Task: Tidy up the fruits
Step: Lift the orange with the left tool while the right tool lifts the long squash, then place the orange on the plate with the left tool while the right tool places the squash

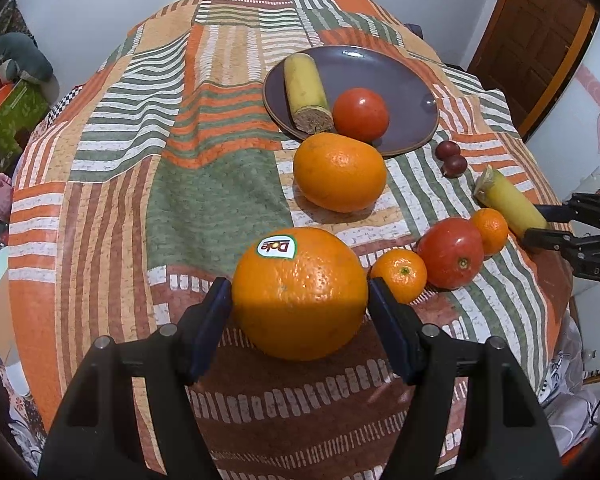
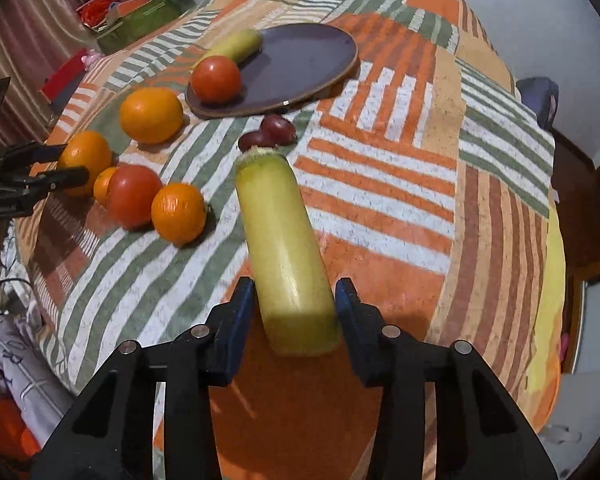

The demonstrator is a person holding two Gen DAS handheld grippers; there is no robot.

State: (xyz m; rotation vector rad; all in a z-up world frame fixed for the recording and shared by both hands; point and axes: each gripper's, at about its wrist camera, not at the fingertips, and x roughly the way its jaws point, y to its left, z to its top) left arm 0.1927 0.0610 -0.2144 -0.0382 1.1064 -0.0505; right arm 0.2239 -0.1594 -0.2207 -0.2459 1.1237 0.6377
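The left gripper [image 1: 300, 300] clasps a stickered orange [image 1: 300, 294] — resting on the patchwork tablecloth [image 1: 204, 208]. The right gripper [image 2: 296, 300] brackets a banana piece [image 2: 284, 248] — grip uncertain.

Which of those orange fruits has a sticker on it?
The big round orange between the left hand-held gripper's fingers carries a white Dole sticker on top. The other big orange by the purple plate shows none.

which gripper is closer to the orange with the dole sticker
Left. The left gripper has its fingers on either side of the Dole orange; the right gripper is across the table, straddling a banana piece.
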